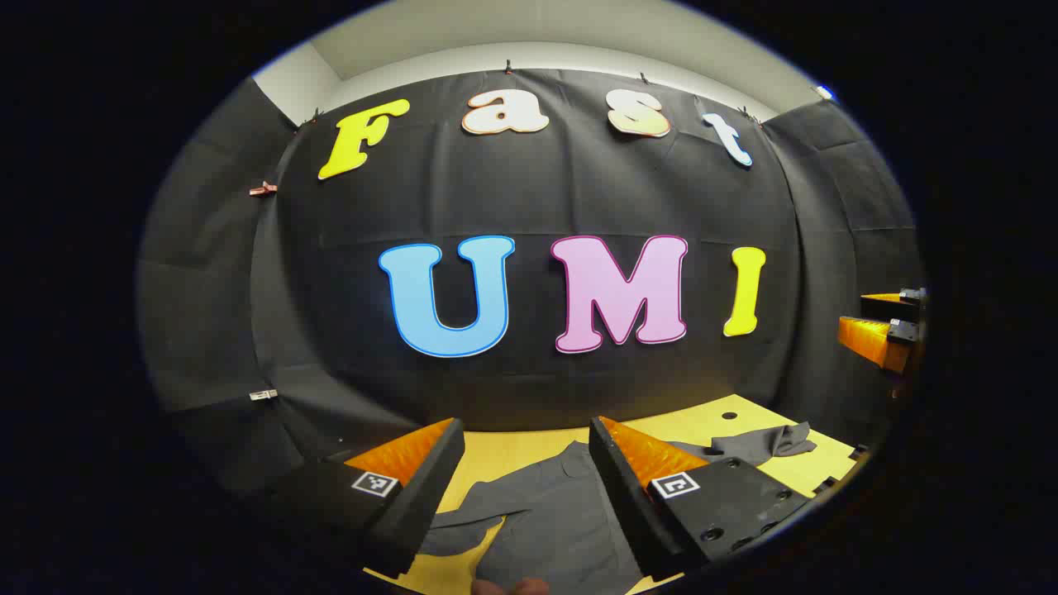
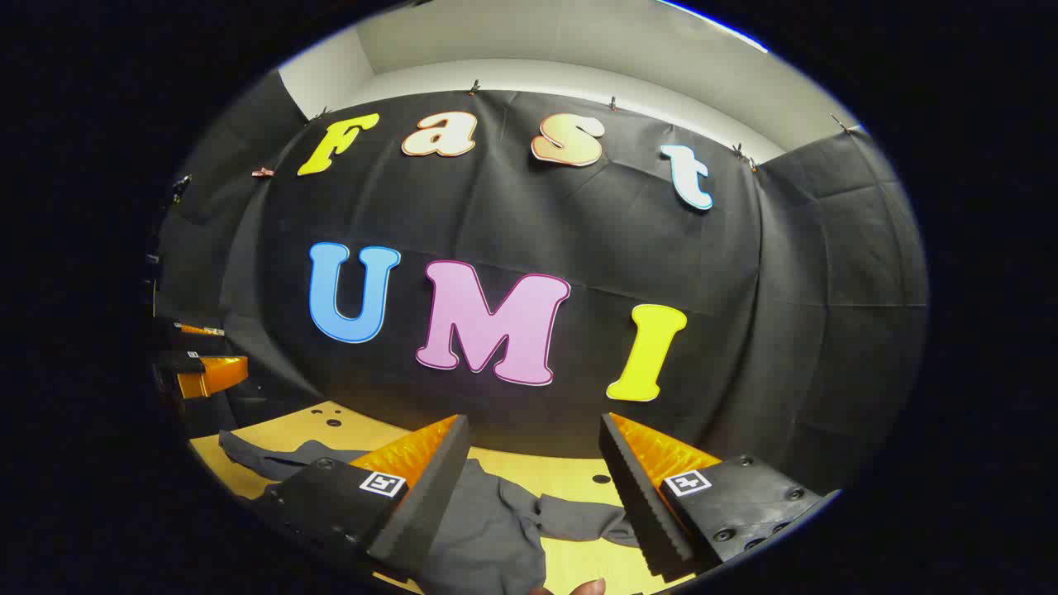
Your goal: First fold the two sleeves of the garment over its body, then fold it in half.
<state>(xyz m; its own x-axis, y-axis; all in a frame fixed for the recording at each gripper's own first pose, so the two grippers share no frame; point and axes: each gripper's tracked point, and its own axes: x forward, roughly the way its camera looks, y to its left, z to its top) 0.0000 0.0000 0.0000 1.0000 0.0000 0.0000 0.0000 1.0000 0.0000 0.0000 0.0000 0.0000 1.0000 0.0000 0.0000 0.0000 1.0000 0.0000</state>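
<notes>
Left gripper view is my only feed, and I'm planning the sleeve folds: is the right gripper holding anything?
Observer: No. The right gripper is open, with nothing between its fingers; the dark grey fabric shirt lies below it.
Operator: And the sleeve on that side?
Observer: That sleeve lies spread out sideways on the light wooden table, not yet folded over the body.

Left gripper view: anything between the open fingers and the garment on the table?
Nothing. In the left gripper view the left gripper hangs open above the grey garment spread on the wooden table; only air separates them.
</notes>
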